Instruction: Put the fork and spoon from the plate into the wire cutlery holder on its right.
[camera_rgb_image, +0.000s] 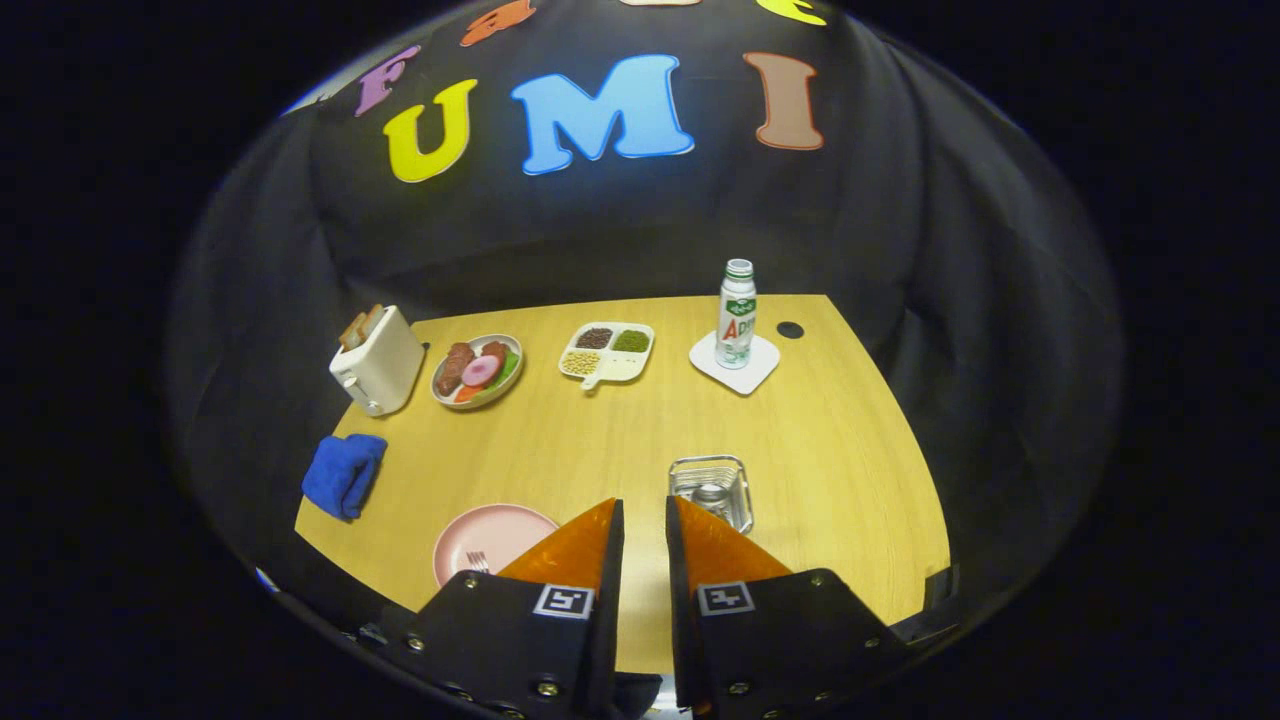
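Now the gripper (645, 515) hangs above the yellow wooden table (600, 440), its two orange fingers (575, 550) a narrow gap apart and holding nothing. Left of the fingers lies the round pink plate (480, 535) with a small metal fork (478, 561) on it. Just ahead of the right finger stands the wire cutlery holder (712, 488); something shiny lies inside, but I cannot tell what.
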